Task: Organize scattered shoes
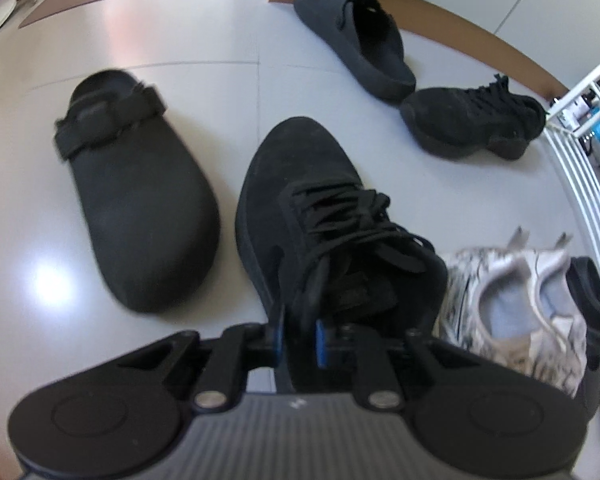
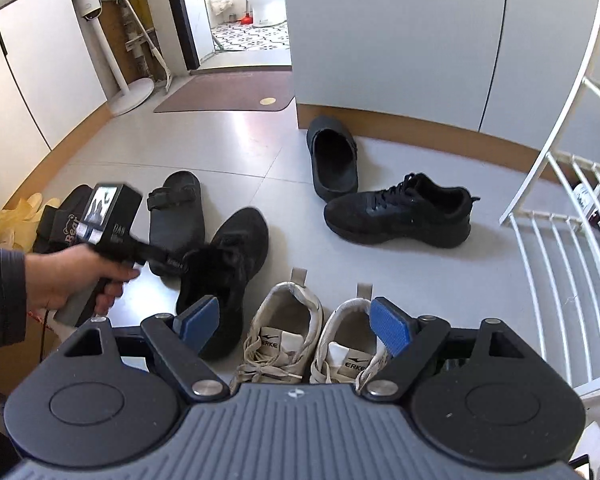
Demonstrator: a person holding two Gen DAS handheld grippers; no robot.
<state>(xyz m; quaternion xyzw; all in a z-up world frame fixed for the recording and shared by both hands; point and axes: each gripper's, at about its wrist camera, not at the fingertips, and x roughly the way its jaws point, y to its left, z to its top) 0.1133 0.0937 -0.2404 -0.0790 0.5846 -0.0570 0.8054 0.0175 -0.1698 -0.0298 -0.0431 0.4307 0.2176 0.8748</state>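
Two black sneakers: one (image 1: 300,208) pinched at heel collar by left gripper (image 1: 300,336), long axis running away from it, beside white pair (image 2: 312,336); mate (image 2: 400,212) far off near cabinet base (image 2: 420,128). Right gripper (image 2: 296,320) spread wide, empty, over white pair. Grey tile floor (image 2: 240,136), hallway.

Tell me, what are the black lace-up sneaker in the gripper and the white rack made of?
Black lace-up sneaker: probably suede or brushed fabric, because its toe looks matte and fuzzy, without shine. White rack: likely painted metal, judging by its thin, smooth, glossy bars, though plastic is possible.
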